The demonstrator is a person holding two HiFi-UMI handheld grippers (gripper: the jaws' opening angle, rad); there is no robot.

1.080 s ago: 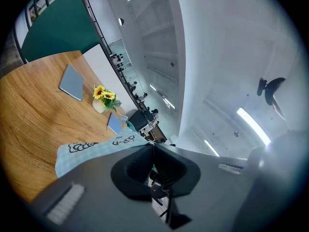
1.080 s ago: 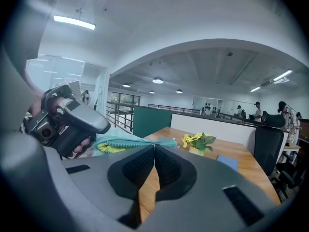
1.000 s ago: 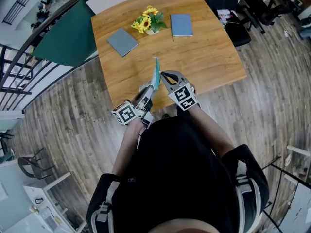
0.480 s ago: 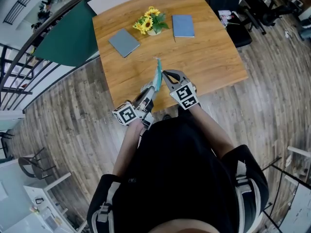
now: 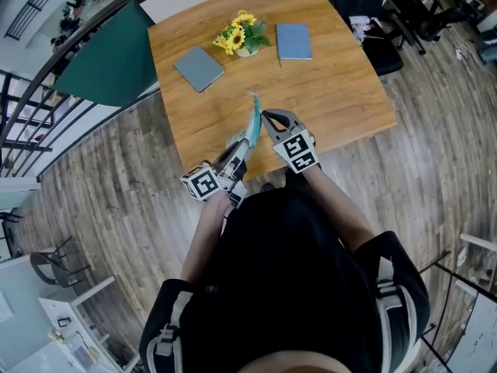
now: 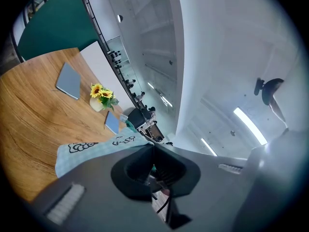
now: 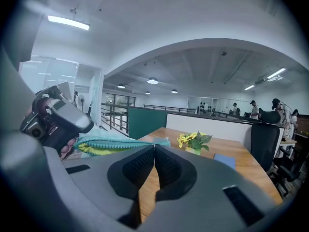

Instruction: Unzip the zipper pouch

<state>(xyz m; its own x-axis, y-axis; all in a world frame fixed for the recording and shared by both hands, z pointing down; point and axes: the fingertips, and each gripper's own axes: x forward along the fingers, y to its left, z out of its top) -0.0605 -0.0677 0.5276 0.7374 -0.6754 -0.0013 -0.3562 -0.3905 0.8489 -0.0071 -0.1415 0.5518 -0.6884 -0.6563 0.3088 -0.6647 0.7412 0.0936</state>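
Note:
A light teal zipper pouch [image 5: 251,117] with black print stands on edge above the wooden table [image 5: 342,76], held up between both grippers. My left gripper [image 5: 241,141] is shut on the pouch's near end; in the left gripper view the checked fabric [image 6: 94,149] spreads left from the closed tips [image 6: 153,148]. My right gripper [image 5: 265,116] is shut at the pouch's zipper edge, about midway along. In the right gripper view the closed tips [image 7: 154,146] meet the teal edge [image 7: 120,142]. Yellow lining shows between there and the left gripper [image 7: 53,117]. The pull itself is hidden by the pads.
On the far half of the table stand a small pot of sunflowers [image 5: 241,37], a grey notebook [image 5: 198,68] and a blue notebook [image 5: 293,41]. A dark office chair [image 5: 365,14] is at the table's right corner and a green partition [image 5: 109,61] at its left.

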